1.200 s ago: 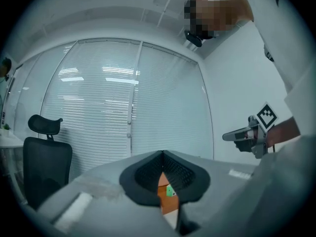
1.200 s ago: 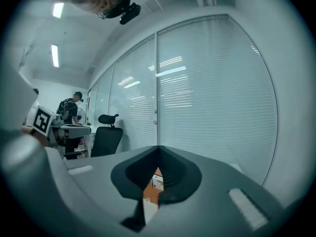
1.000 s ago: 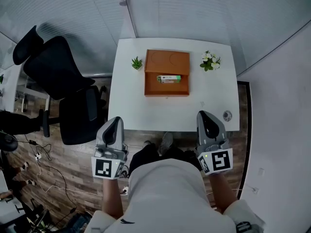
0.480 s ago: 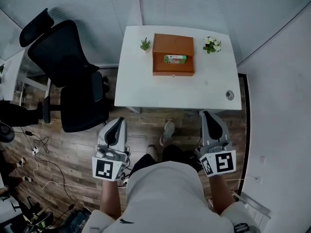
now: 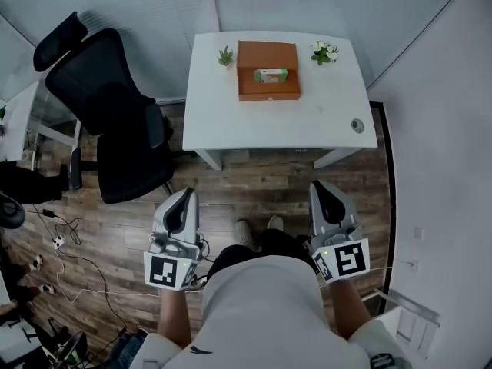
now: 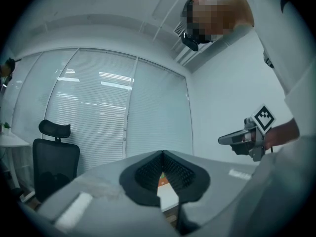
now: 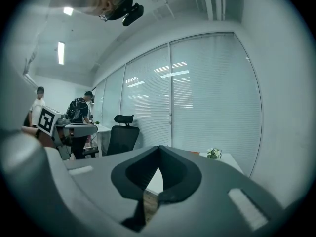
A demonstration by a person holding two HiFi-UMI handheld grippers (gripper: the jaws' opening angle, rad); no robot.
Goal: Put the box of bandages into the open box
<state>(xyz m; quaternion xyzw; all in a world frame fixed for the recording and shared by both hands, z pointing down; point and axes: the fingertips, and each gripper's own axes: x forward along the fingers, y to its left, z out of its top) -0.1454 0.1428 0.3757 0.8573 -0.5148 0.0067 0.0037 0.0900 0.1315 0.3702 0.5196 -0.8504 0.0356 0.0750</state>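
Note:
The open orange box [image 5: 267, 52] stands at the back of the white table [image 5: 269, 121], far ahead of me. A green and white box of bandages [image 5: 271, 75] lies inside it. Both grippers hang over the wooden floor, well short of the table. My left gripper [image 5: 183, 196] is shut with nothing between its jaws, whose tips meet in the left gripper view [image 6: 162, 154]. My right gripper [image 5: 320, 188] is likewise shut and empty, as the right gripper view [image 7: 159, 149] shows.
A black office chair [image 5: 108, 106] stands left of the table. Two small potted plants [image 5: 225, 54] [image 5: 324, 51] flank the orange box, and a round cable port [image 5: 357, 125] sits near the table's right edge. Cables [image 5: 61, 244] lie on the floor at left. A wall runs along the right.
The table with the orange box has shrunk and slid up the head view as I backed away from it. Both grippers, shut and empty, came back with me.

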